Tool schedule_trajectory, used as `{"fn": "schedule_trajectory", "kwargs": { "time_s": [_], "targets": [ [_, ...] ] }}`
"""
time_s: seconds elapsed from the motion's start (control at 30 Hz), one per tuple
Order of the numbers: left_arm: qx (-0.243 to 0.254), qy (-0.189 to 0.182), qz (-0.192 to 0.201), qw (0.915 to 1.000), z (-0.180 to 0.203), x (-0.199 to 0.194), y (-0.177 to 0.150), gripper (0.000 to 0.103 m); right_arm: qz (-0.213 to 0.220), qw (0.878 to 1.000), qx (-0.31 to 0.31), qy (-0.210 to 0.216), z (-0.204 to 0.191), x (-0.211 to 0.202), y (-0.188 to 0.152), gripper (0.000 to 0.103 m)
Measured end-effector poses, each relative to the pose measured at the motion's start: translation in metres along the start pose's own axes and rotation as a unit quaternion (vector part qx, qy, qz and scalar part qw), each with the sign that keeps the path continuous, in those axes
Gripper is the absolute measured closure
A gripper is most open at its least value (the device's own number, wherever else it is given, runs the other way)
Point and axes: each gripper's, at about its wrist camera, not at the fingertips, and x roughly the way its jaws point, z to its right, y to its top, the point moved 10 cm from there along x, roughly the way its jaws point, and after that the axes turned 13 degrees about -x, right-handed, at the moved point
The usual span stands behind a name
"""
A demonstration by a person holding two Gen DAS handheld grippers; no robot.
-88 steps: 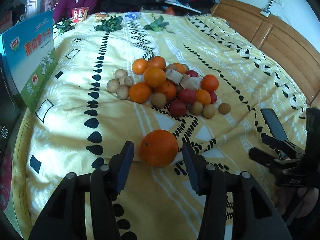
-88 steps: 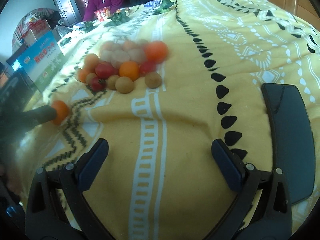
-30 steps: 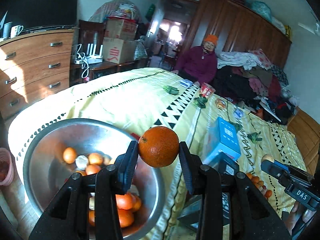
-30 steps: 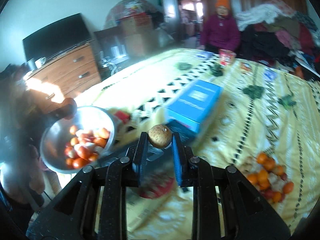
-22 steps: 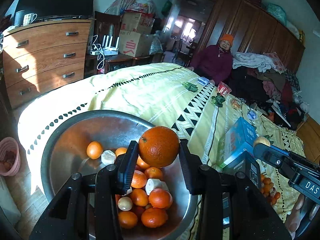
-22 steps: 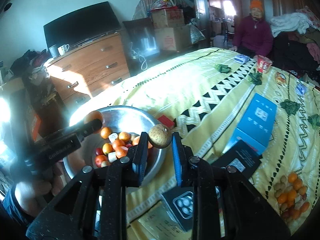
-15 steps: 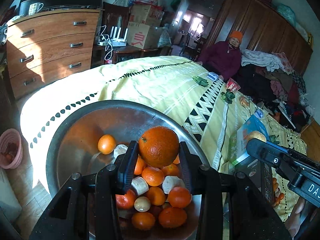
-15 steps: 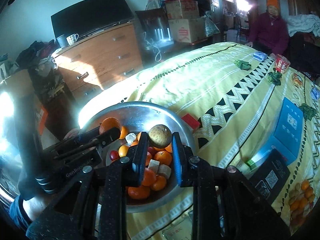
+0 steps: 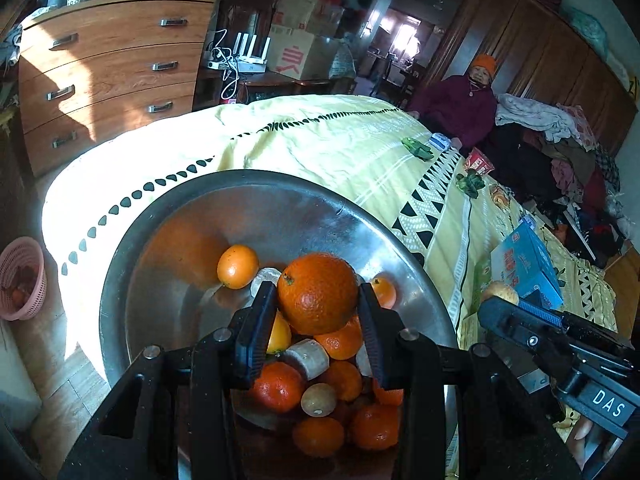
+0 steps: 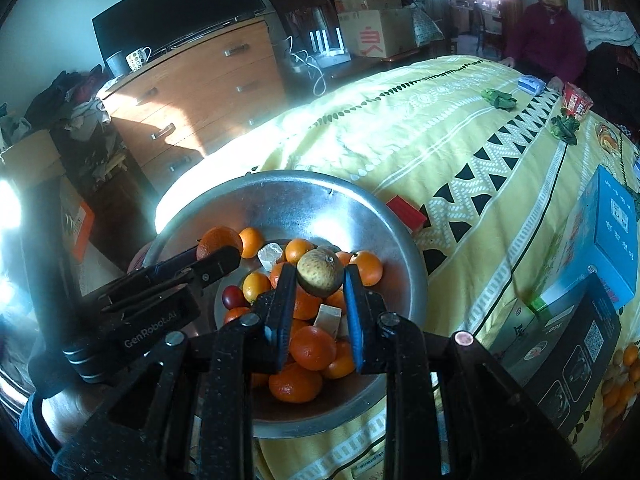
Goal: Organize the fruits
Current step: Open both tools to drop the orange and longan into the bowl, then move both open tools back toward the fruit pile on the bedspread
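Fruits: one orange [image 9: 317, 293] in left jaws, one brown fruit [image 10: 320, 273] (right jaws), over bowl [image 10: 304, 196]

The bowl [image 9: 280, 204] is brushed, shiny metal. The orange [image 9: 318, 292] has dimpled, glossy peel; the brown fruit [image 10: 320, 273] looks rough and matt. The bedspread [image 10: 440, 128] is soft printed cloth, the dresser [image 9: 108, 68] smooth, glossy wood.

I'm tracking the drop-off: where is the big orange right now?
In the left wrist view, the big orange is clamped in the left gripper, held above the fruit-filled metal bowl at the bed's edge.
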Motion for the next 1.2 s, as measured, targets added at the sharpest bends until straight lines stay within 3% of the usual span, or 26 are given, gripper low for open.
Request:
{"fn": "schedule_trajectory", "kwargs": {
  "time_s": [0.37, 0.4, 0.47, 0.53, 0.67, 1.03, 1.2],
  "targets": [
    [0.005, 0.012, -0.02, 0.9997, -0.001, 0.008, -0.011, 0.06, -0.031, 0.999, -0.004, -0.009, -0.005, 0.012, -0.009, 0.075],
    [0.002, 0.015, -0.02, 0.9997, -0.003, 0.008, -0.012, 0.056, -0.033, 0.999, -0.005, -0.012, -0.004, 0.011, -0.01, 0.071],
    [0.001, 0.018, -0.013, 0.9998, -0.004, 0.004, -0.011, 0.046, -0.032, 0.999, -0.006, -0.021, -0.002, 0.007, -0.011, 0.034],
    [-0.001, 0.018, -0.004, 0.9998, -0.003, -0.001, -0.008, 0.039, -0.017, 0.999, -0.01, -0.042, 0.0, -0.004, -0.008, 0.02],
    [-0.003, 0.016, 0.009, 0.9998, 0.003, -0.016, -0.005, 0.034, -0.007, 0.997, -0.032, -0.067, 0.0, -0.021, -0.006, 0.018],
    [0.04, -0.03, 0.034, 0.9982, 0.073, -0.057, -0.012, 0.034, 0.029, 0.976, -0.049, -0.21, 0.046, -0.103, -0.018, 0.017],
    [0.054, -0.048, 0.033, 0.9968, 0.102, -0.064, -0.023, 0.034, 0.035, 0.97, -0.041, -0.238, 0.067, -0.128, -0.028, 0.014]
  ]
}}
